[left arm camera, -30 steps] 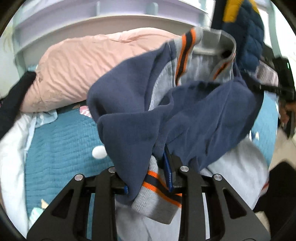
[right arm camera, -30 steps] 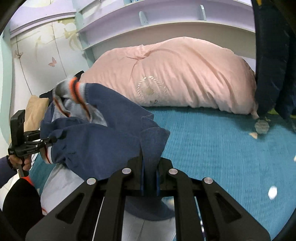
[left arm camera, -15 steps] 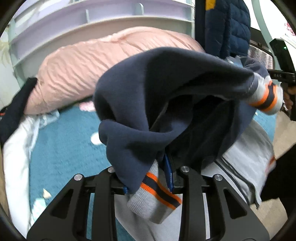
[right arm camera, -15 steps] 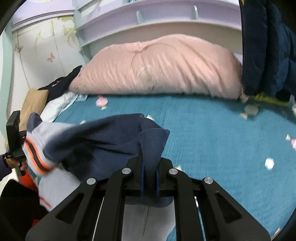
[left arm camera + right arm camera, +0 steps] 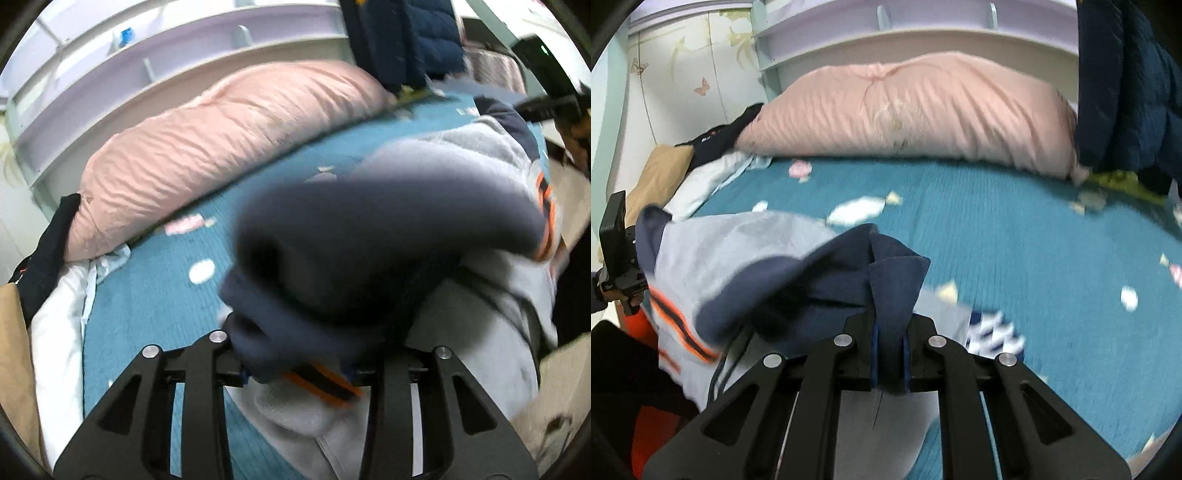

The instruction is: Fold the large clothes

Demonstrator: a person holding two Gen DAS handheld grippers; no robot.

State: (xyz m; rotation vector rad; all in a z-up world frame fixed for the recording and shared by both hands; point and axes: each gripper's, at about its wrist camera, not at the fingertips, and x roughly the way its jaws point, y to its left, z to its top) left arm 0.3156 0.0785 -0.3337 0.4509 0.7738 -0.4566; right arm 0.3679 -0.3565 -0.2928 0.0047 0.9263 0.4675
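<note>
A navy and grey sweatshirt point(image 5: 369, 258) with orange-striped cuffs hangs between my two grippers over the teal bed. My left gripper point(image 5: 299, 369) is shut on a navy sleeve end with a grey and orange cuff. The cloth bulges close to the lens and is blurred. My right gripper point(image 5: 888, 354) is shut on a navy fold of the sweatshirt point(image 5: 798, 280). The grey body spreads to the left, low over the bed. The other gripper shows at the far left of the right wrist view point(image 5: 617, 258).
The teal bedspread point(image 5: 1034, 251) with pale candy prints fills the middle. A big pink pillow point(image 5: 916, 107) lies against the lilac headboard shelf point(image 5: 184, 48). A dark blue jacket point(image 5: 1126, 81) hangs at the right. White bedding and dark clothes point(image 5: 48, 251) lie at the left.
Both grippers have dropped toward the bed with the sweatshirt. The cloth has swung down and spread lower, with the grey body now near the bedspread. Both grips are unchanged.
</note>
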